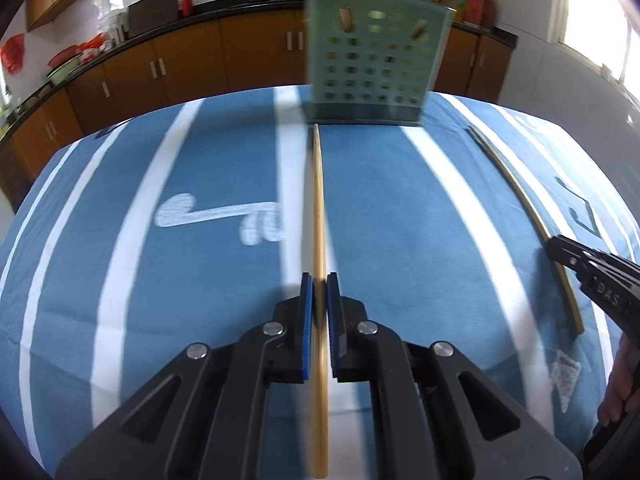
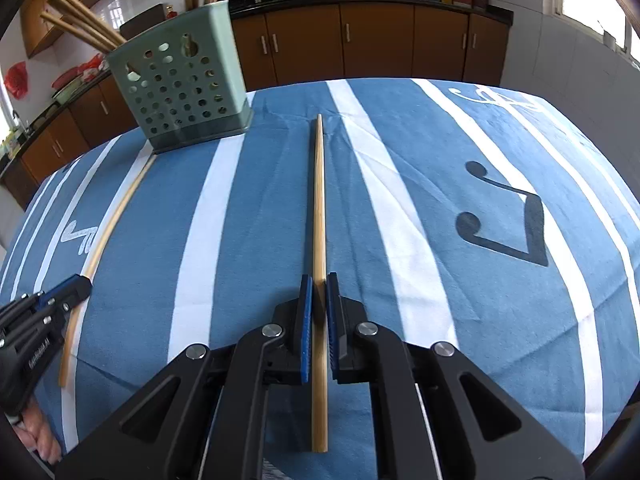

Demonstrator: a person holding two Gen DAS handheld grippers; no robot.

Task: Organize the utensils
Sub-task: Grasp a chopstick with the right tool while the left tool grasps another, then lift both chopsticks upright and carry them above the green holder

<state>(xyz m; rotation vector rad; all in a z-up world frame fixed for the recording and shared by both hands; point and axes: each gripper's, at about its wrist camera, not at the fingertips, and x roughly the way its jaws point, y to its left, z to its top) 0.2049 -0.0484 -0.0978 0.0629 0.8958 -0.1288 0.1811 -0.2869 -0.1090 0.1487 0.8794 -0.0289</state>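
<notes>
My left gripper (image 1: 319, 280) is shut on a bamboo chopstick (image 1: 319, 208) that points straight at the green perforated utensil holder (image 1: 372, 56) on the blue striped tablecloth. My right gripper (image 2: 319, 280) is shut on a second bamboo chopstick (image 2: 319, 200) that points across the cloth, right of the holder (image 2: 180, 80). Each gripper and its chopstick also shows in the other view: the right one (image 1: 576, 256) at the right edge, the left one (image 2: 60, 288) at the left edge. Several chopsticks (image 2: 80, 12) stand in the holder.
The table is covered by a blue cloth with white stripes (image 2: 400, 208) and music-note prints. Brown kitchen cabinets (image 2: 360, 40) with a dark counter, woks and jars run behind the table. A window is at the right.
</notes>
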